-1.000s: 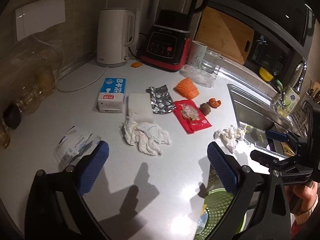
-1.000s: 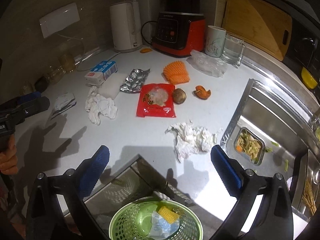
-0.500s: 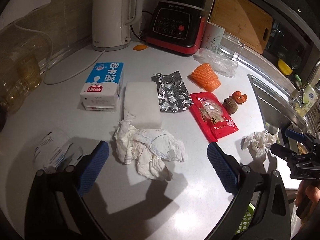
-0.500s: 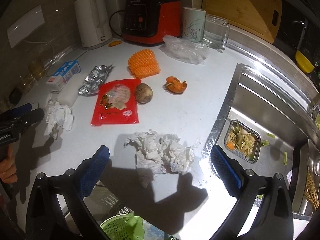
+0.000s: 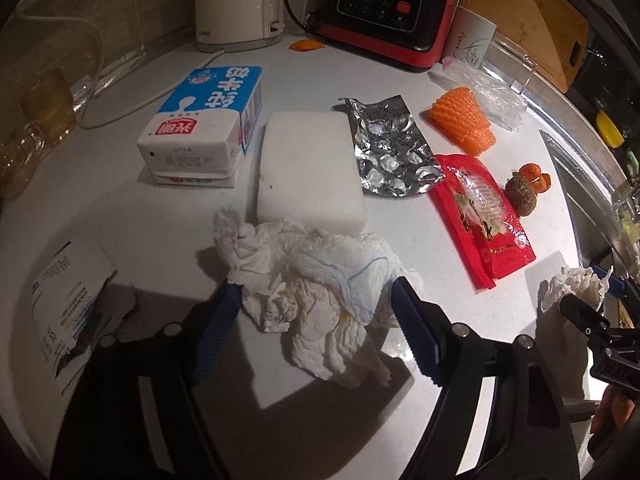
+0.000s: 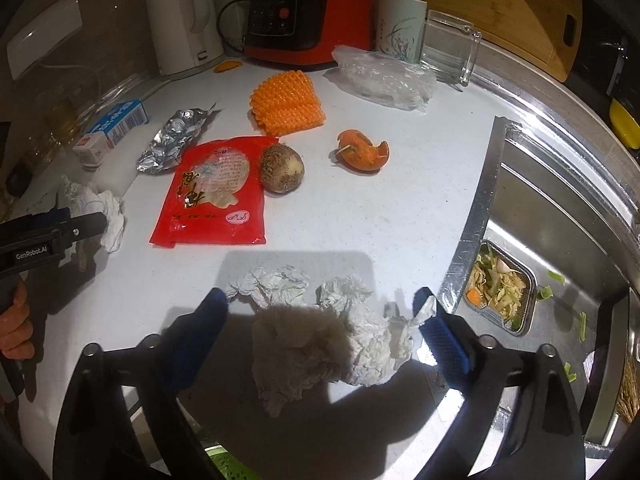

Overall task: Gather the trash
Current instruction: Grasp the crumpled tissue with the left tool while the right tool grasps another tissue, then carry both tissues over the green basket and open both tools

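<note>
My left gripper [image 5: 316, 332] is open, its blue fingers on either side of a crumpled white tissue [image 5: 316, 292] on the white counter. My right gripper [image 6: 324, 332] is open around a second crumpled tissue [image 6: 332, 336] near the counter's front edge. A red snack wrapper [image 6: 216, 192], a silver blister foil [image 5: 392, 148], a milk carton [image 5: 208, 120], a torn paper packet [image 5: 68, 300], a clear plastic bag [image 6: 384, 76] and an orange peel [image 6: 360, 152] also lie on the counter.
A white foam block [image 5: 312, 168] lies behind the left tissue. A kettle [image 6: 184, 20], blender base [image 6: 308, 16], cup [image 6: 400, 24] and glass [image 6: 448, 48] stand at the back. The sink [image 6: 560, 240] with a foil food tray [image 6: 500, 284] is to the right. A green basket [image 6: 228, 464] sits below the counter edge.
Both grippers have moved forward and down to the counter. Each now has a crumpled tissue between its open fingers. The green basket has almost left view.
</note>
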`<action>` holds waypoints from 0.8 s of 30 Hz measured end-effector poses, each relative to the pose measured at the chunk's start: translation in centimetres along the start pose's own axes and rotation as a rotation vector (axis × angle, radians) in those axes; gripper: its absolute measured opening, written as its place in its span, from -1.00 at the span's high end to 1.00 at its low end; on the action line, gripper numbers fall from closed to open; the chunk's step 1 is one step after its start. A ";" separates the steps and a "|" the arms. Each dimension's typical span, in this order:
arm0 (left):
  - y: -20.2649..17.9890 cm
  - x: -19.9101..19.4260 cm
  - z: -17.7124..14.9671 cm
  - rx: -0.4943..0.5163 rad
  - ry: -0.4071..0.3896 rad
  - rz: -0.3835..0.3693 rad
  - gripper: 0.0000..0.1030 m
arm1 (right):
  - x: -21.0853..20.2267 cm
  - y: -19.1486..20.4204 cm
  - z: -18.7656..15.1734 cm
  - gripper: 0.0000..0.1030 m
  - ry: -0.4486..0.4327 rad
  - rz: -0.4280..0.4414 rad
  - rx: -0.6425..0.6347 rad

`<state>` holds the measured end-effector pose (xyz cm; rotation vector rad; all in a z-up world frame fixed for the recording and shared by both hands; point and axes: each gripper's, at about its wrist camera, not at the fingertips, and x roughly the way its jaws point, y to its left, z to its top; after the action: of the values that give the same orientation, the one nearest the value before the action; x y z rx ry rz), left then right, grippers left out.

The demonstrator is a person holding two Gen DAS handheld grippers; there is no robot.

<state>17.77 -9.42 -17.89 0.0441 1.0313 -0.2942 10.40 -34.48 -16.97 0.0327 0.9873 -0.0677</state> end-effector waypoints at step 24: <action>-2.7 -7.7 -2.4 0.077 -0.057 -0.139 0.57 | -5.4 -0.8 -1.6 0.28 -0.036 0.086 0.039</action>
<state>11.35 -9.92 -12.32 0.0332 0.9684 -0.4591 5.99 -34.91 -13.34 0.1096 0.9478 -0.0087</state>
